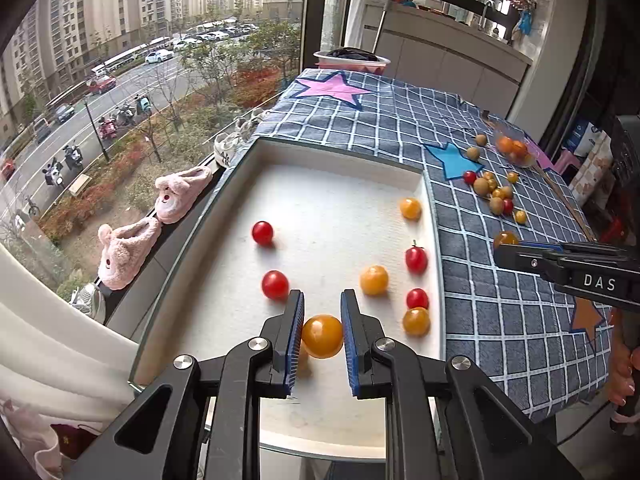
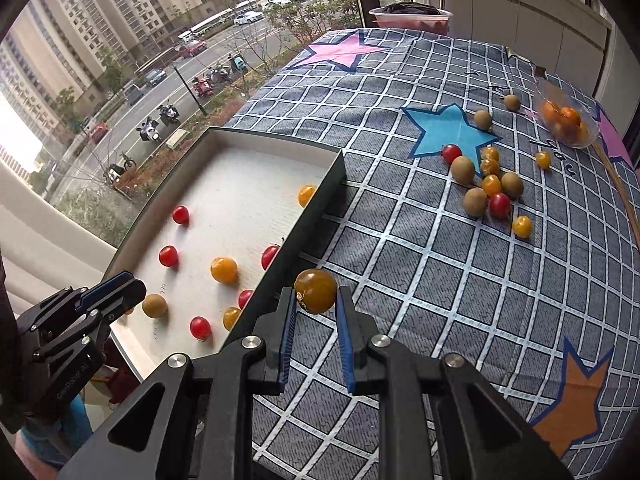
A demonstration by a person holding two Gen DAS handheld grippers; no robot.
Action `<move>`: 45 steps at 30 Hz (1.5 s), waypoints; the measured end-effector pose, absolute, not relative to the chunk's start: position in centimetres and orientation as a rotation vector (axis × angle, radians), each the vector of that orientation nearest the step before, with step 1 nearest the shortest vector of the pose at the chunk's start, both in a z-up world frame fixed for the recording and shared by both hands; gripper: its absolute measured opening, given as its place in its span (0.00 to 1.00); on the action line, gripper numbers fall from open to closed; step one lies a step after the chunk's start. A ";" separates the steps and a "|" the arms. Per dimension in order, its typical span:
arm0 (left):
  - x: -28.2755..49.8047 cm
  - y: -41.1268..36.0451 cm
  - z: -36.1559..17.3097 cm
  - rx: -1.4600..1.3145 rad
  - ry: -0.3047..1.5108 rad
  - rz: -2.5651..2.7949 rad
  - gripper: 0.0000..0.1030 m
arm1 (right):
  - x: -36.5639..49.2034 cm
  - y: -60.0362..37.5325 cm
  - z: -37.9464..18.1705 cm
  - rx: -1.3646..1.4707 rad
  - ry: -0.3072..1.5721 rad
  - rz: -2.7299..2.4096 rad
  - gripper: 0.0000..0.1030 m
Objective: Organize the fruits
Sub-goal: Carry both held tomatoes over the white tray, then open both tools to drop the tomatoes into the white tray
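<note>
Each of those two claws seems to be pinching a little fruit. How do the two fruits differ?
The fruit in the left gripper is a smooth, bright yellow-orange ball; the one in the right gripper is darker, brownish amber, with a pale scar.

The left one hangs over the white tray; the right one is over the checked cloth, beside the tray's wall.

Both are small, round and clamped between blue pads.

Left gripper [image 1: 322, 312] clamped on a yellow tomato [image 1: 322, 336] above the white tray [image 1: 340, 152]

Loose in the tray lie red and yellow cherry tomatoes — one red tomato [image 1: 275, 285] sits just beside the left finger. To the right, on the checked blue cloth [image 1: 400, 120], a cluster of small fruits [image 1: 494, 194] lies near a clear bag of orange fruit [image 1: 514, 148]. The right gripper [image 1: 505, 245] reaches in from the right edge, pinching a yellow-brown fruit [image 1: 505, 237]. Pink slippers [image 1: 128, 248] rest on the window ledge.
</note>
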State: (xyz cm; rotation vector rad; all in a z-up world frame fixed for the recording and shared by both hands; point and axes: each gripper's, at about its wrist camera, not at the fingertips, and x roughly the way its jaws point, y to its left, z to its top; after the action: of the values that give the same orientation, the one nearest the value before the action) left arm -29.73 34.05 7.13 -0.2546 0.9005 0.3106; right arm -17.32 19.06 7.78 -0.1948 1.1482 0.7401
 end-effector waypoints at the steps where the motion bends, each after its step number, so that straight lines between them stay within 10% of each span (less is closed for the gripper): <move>1: -29.9 34.9 6.9 -0.261 0.901 0.333 0.20 | -17.5 19.9 7.7 -0.203 1.150 0.751 0.21; 29: -28.8 39.2 1.5 -0.211 1.030 0.467 0.21 | -15.6 30.5 1.7 -0.411 1.175 0.764 0.25; 32: -28.9 39.0 1.8 -0.221 1.015 0.455 0.70 | -15.8 30.1 2.3 -0.388 1.169 0.767 0.36; 45: -30.0 37.3 3.9 -0.203 0.974 0.449 0.74 | -17.8 27.2 6.1 -0.371 1.113 0.785 0.74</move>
State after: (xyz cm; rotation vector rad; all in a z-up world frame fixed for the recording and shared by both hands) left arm -30.01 37.26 3.94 -0.2030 0.9735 0.4490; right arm -17.79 27.19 6.12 -0.3706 1.1132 0.7851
